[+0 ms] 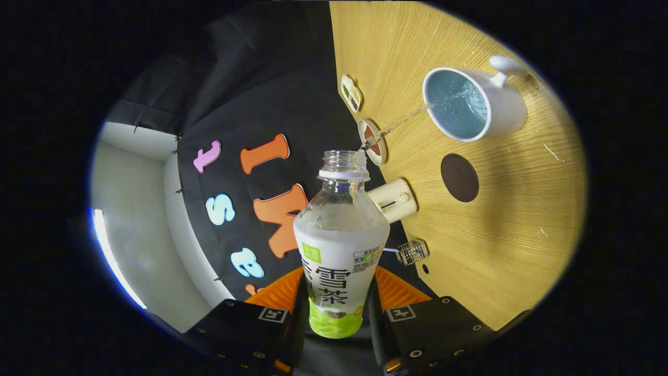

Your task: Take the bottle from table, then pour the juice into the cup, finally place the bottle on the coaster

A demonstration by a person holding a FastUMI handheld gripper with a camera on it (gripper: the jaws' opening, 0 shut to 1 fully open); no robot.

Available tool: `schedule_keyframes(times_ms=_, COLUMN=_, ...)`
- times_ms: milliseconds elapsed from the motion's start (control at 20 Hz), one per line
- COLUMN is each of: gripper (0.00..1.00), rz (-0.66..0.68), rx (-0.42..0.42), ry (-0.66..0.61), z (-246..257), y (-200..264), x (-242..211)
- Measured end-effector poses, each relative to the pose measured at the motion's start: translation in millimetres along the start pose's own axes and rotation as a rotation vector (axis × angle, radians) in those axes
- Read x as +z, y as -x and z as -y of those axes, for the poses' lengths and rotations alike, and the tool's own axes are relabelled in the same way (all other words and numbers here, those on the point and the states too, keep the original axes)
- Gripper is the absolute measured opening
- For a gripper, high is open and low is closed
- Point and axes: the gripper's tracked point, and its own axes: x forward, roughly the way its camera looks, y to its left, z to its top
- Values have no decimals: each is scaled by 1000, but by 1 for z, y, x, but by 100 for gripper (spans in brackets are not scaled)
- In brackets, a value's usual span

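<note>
Gripper (pixel 338 313) clamped on bottle (pixel 340 245) lower body, bottle tipped, thin stream (pixel 412 116) reaching cup (pixel 472 104) well beyond fingers. Bottle likely thin, squashy, lightening; hold at labelled waist. Coaster (pixel 460 177) nearer, beside cup.

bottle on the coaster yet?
No, the bottle is gripped between the jaws, tipped and pouring into the cup; the coaster lies bare.

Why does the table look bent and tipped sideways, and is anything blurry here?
Gripper view: the fisheye lens curves the table; the gripper, clamping the bottle, is tilted for pouring. The bottle and cup look sharp; the poured stream is faint; light fades toward the rim.
</note>
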Motion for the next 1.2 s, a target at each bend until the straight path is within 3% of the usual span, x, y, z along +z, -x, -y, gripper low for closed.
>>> schedule_keyframes(times_ms=1200, gripper=54, rz=8, rx=46, ry=-169, z=-19, y=-4, x=8)
